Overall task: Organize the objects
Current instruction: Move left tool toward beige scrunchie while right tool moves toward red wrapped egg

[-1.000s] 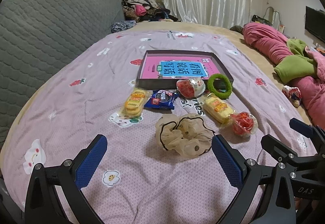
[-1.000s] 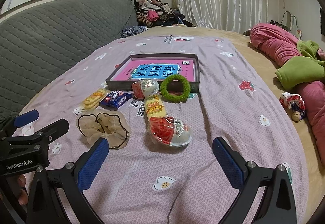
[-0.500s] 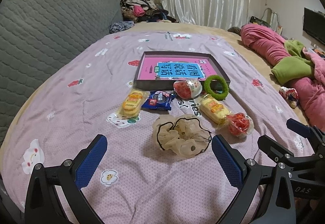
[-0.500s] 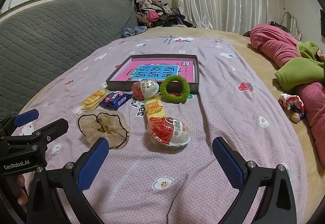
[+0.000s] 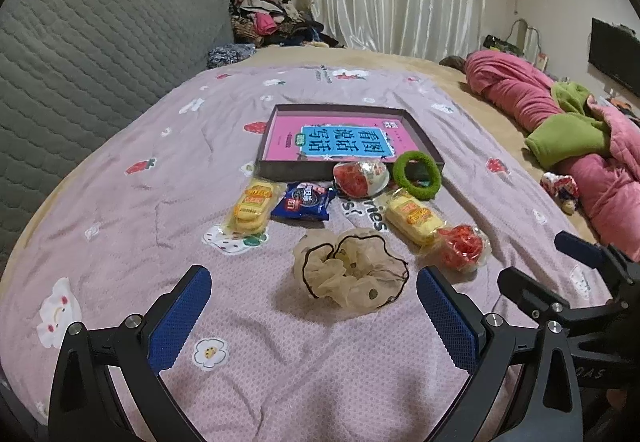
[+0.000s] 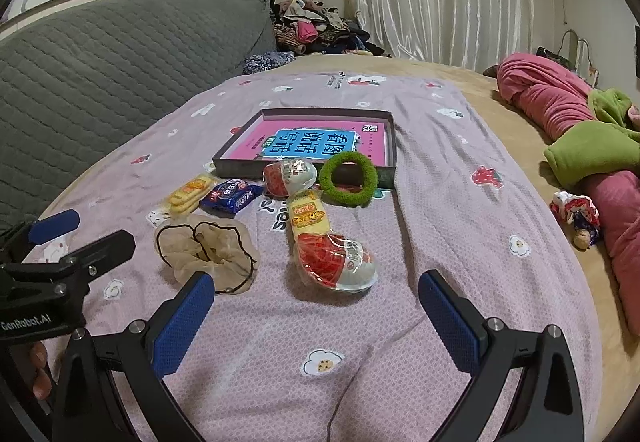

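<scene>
Left wrist view looks across a bed spread with a lilac patterned blanket [image 5: 120,209], with a grey quilted headboard [image 5: 80,57] at its left edge and a heap of pink and green bedding [image 5: 560,121] on the right. Mid-blanket lies a shallow dark tray [image 5: 344,171] holding a pink book [image 5: 340,139] with a blue title panel. The left gripper [image 5: 314,316] hovers low over the blanket, its blue-padded fingers wide apart and holding nothing; the right gripper [image 6: 316,316] beside it is likewise spread and empty. Just ahead of the left gripper sits a beige scrunchie [image 5: 350,272] edged in black. A green ring scrunchie [image 5: 417,176] leans against the tray's near wall at its right corner. Touching that wall beside it is a wrapped red-and-white egg [image 5: 360,177]; a second such egg [image 6: 336,262] lies nearest the right gripper, touching a yellow snack pack [image 6: 308,213]. Left of the first egg lies a blue biscuit packet [image 5: 303,201], and just beside it another yellow pack [image 5: 252,209]. Near the pink bedding lies a small doll [image 6: 576,215].
</scene>
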{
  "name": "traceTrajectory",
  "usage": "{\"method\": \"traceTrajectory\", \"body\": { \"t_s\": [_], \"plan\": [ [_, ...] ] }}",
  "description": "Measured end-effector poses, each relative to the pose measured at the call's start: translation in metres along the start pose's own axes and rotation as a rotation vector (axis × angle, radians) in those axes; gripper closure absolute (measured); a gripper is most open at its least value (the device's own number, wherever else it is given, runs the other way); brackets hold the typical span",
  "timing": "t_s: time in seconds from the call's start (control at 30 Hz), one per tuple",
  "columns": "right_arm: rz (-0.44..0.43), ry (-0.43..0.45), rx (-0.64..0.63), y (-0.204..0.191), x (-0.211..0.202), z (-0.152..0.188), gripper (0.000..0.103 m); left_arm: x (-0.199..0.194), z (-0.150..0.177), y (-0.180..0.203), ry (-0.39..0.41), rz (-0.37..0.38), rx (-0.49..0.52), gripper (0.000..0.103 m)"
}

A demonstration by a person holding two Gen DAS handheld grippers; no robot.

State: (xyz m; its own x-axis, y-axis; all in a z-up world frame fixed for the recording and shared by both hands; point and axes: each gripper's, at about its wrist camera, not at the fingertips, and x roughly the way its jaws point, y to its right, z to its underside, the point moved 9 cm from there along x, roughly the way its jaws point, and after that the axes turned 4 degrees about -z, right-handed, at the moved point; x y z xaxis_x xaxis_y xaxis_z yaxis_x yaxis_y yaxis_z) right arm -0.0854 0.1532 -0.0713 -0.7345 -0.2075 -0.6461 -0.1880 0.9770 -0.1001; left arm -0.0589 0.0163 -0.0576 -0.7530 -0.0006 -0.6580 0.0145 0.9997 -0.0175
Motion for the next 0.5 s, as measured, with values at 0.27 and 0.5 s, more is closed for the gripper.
{"method": "traceTrajectory", "body": {
  "t_s": [0.27, 0.5],
  "plan": [
    [-0.009, -0.022, 0.004, 0.005, 0.016, 0.004, 0.0, 0.027, 0.008, -0.001, -0.051, -0.012, 0.006, 0.001],
    [-0.014, -0.054, 0.028, 0.013, 0.035, 0.007, 0.0, 0.052, 0.011, -0.004, -0.083, -0.025, 0.011, 0.001]
  ]
}}
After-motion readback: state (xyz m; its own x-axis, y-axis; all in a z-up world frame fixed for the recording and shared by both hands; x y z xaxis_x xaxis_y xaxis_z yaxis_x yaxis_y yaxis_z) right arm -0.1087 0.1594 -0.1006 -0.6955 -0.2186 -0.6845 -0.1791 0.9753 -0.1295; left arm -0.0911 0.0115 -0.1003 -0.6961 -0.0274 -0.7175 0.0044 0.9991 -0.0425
